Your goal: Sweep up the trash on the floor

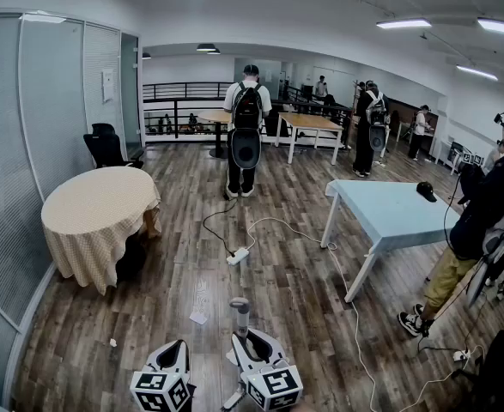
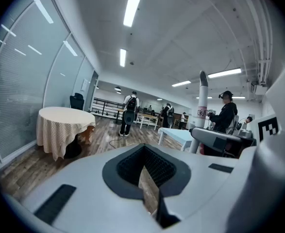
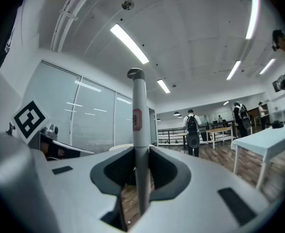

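In the head view, the two grippers sit at the bottom edge. The right gripper (image 1: 250, 346) has the broom handle (image 1: 240, 314) rising from between its jaws as a pale pole, nearly upright with a slight tilt. The trash lies above the grippers in the frame. A paper scrap (image 1: 198, 317) is on the wood floor (image 1: 303, 273) just left of the handle, between the lines of the two grippers. A smaller white bit (image 1: 112, 342) lies farther left, near the round table (image 1: 97, 213). The broom's head is not visible. The left gripper (image 1: 176, 350) is a little nearer the scrap but carries nothing, so the sweep probably has to run leftward from the right one.

In the left gripper view, the left gripper (image 2: 152, 198) has its jaws drawn together, leaving only a thin sliver of floor showing. Nothing is between them. The broom handle (image 2: 202, 106) stands at centre right, apart from this claw.

In the right gripper view, the right gripper (image 3: 140, 198) is clamped on the broom handle (image 3: 137, 125). The handle runs straight up the middle of the frame, pinched between both pads.
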A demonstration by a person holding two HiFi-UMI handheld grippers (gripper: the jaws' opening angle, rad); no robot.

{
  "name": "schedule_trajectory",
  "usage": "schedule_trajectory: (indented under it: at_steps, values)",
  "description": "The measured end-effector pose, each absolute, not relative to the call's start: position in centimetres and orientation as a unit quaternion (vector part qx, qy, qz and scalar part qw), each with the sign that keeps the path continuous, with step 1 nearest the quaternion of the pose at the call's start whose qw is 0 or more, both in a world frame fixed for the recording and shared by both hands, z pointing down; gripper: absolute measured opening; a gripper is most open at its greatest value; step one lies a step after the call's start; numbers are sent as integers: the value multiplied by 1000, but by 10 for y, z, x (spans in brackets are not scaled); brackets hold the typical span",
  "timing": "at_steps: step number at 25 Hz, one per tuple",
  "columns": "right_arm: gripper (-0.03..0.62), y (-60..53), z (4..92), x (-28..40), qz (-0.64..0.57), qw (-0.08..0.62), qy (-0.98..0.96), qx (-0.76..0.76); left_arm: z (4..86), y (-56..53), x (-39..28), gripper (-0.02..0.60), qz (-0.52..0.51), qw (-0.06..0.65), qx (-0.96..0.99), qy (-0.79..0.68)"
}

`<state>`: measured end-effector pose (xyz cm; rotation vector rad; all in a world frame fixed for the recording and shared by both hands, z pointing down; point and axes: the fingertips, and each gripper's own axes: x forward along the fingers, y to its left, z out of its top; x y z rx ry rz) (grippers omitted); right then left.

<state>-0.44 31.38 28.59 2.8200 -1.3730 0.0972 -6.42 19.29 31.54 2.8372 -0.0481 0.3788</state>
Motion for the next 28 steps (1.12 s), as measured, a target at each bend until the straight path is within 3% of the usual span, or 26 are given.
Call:
schedule_trajectory:
  at_steps: [7,20,28]
  values:
    - [97,343,277,19,-1,22,-403,915,313,211,-59,-6,129,90,987,-18]
    - [97,358,288,17,19,9,-387,922,332,216,-77,-6,153,98,983,-11]
    - [95,313,293,14,43,5,-379,924,341,165,-86,-6,149,114,982,-2]
